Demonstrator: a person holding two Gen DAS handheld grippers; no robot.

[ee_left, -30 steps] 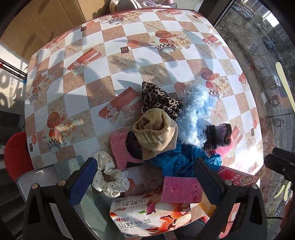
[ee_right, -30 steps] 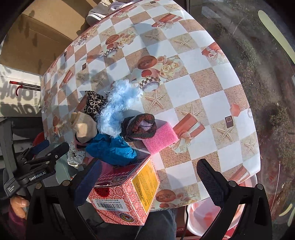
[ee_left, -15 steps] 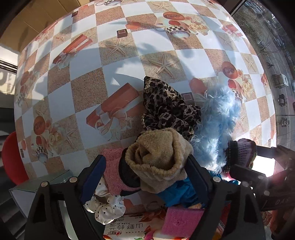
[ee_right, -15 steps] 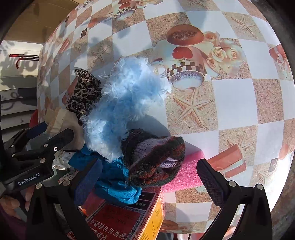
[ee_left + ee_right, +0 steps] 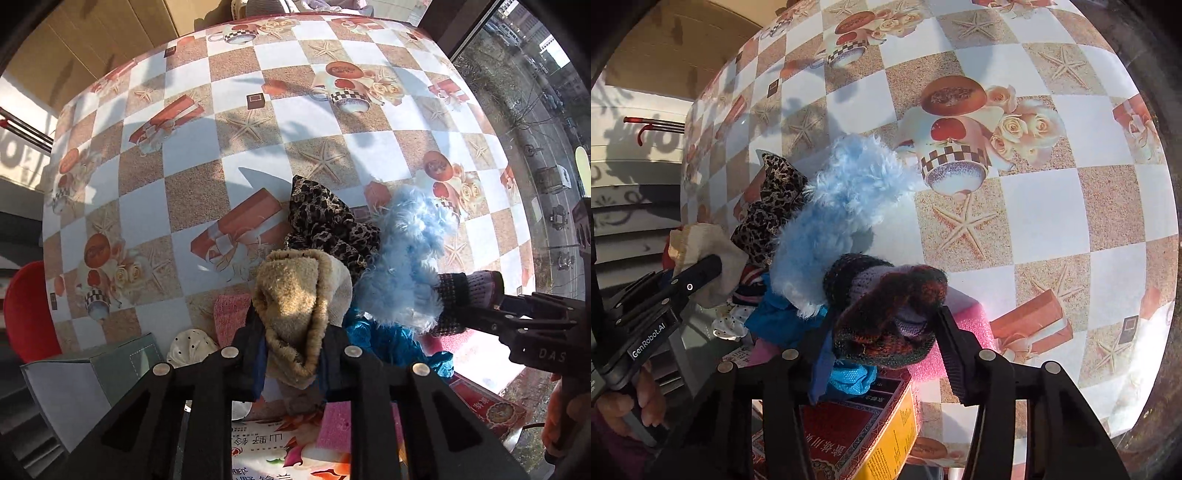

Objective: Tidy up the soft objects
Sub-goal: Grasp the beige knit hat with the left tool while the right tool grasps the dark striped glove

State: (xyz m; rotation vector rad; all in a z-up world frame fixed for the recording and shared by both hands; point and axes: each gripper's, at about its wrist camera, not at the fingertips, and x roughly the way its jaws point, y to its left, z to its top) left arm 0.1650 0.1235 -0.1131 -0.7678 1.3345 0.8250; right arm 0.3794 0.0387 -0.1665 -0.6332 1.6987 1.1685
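Soft objects heaped at the checked table's [image 5: 229, 162] near edge are thinned: left gripper [image 5: 291, 354] pinches a tan fleece sock [image 5: 295, 295], while right gripper [image 5: 886, 332] jaws are closing around a dark knitted sock [image 5: 886, 310].

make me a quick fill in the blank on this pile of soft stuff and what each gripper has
The left gripper is shut on the ____ fuzzy sock.
The right gripper, its fingers closing, has the dark knitted ____ between them.
The fluffy scrunchie is light ____.
The tablecloth shows starfish on a ____ pattern.

Missing: tan; sock; blue; checkered
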